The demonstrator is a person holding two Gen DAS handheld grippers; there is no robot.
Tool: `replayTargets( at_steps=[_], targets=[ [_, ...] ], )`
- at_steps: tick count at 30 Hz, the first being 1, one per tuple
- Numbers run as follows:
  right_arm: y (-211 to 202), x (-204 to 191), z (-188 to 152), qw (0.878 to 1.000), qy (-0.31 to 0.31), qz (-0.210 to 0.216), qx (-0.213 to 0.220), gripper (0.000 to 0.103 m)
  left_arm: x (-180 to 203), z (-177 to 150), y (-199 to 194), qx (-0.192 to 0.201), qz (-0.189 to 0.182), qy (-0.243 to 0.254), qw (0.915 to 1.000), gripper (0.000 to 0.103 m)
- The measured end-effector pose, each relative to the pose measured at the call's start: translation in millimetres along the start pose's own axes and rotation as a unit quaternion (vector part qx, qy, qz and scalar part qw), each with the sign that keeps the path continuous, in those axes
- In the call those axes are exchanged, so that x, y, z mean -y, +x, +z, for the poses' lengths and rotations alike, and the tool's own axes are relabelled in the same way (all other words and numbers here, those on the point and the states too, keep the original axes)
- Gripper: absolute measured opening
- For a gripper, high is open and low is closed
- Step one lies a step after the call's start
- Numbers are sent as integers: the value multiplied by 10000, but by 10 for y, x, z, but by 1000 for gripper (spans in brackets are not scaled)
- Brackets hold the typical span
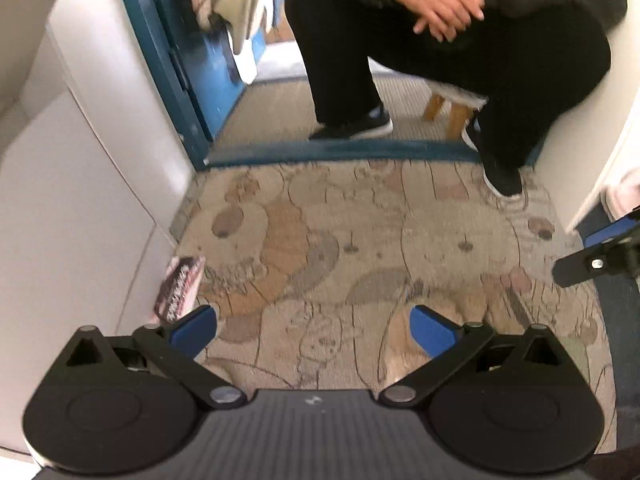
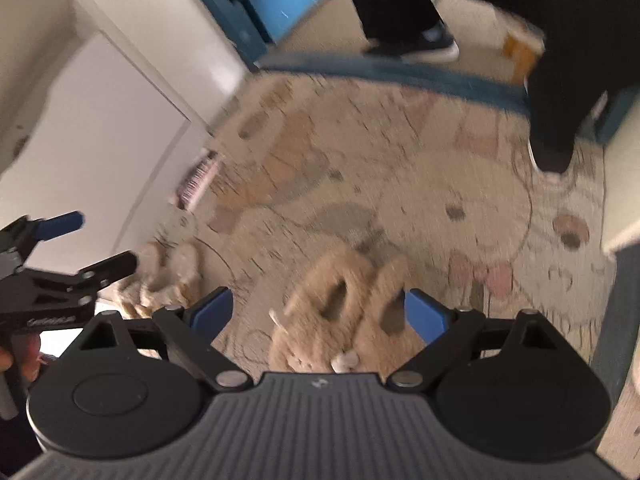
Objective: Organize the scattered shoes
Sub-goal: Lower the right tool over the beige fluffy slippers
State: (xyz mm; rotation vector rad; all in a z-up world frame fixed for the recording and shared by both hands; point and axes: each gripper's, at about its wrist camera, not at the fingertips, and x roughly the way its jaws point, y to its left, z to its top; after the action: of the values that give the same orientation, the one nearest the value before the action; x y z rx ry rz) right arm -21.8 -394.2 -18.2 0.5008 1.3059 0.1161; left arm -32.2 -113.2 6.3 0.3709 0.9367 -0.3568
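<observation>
A pair of tan fluffy slippers [image 2: 344, 312] lies side by side on the patterned rug [image 2: 400, 160]. My right gripper [image 2: 320, 312] hangs open just above them, and its blue pads [image 2: 424, 316] touch neither slipper. A paler fluffy slipper [image 2: 168, 276] lies further left, under my left gripper [image 2: 92, 240]. In the left wrist view my left gripper [image 1: 314, 332] is open over the rug [image 1: 320, 220], with a tan furry slipper [image 1: 400, 356] by its right finger. My right gripper [image 1: 592, 246] shows at the right edge.
A person in black crouches at the rug's far edge, black sneakers [image 1: 500, 172] on the rug and hands [image 1: 444, 4] clasped. White cabinets [image 1: 80, 200] line the left side, with a printed packet [image 1: 180, 284] at their foot. A small wooden stool [image 1: 452, 108] stands behind.
</observation>
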Motion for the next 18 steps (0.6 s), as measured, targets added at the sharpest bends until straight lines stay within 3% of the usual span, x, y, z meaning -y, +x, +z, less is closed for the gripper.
replayTargets(
  at_steps=[2, 5, 8, 13, 18],
  targets=[
    [185, 33, -11, 9997, 159, -26, -159, 92, -26, -24, 95, -124, 56, -35, 9999, 102],
    [587, 113, -14, 9966, 605, -99, -546, 84, -58, -51, 213, -255, 40, -148, 9996, 102],
    [934, 124, -6, 9936, 676, -356, -838, 79, -96, -103, 314, -306, 75, -156, 9994, 102],
    [1436, 139, 34, 9869, 838, -867, -1067, 75, -160, -135, 471, -440, 86, -141, 9989, 102],
    [1716, 205, 84, 9800, 1140, -975, -1306, 75, -223, -143, 612, -551, 65, -226, 9982, 102]
  ],
)
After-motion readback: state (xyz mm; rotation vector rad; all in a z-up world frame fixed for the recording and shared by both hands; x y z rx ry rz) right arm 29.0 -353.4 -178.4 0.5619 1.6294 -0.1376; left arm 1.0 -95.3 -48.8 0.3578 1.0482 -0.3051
